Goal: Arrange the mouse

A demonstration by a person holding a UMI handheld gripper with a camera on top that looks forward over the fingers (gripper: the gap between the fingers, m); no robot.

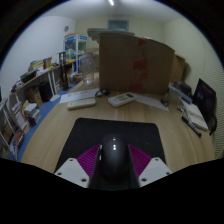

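Observation:
A glossy black mouse (112, 160) sits between my two fingers, and both magenta pads (91, 158) press against its sides. My gripper (112, 165) is shut on the mouse and holds it over the near edge of a black mouse mat (85, 130) that lies on the wooden table (45, 140). The rear of the mouse is hidden below, between the fingers.
A white keyboard (82, 99) and another white device (124, 99) lie at the far side of the table. A large cardboard box (135, 62) stands behind them. Cluttered shelves (25, 95) are at the left, and a laptop (204, 100) with other items at the right.

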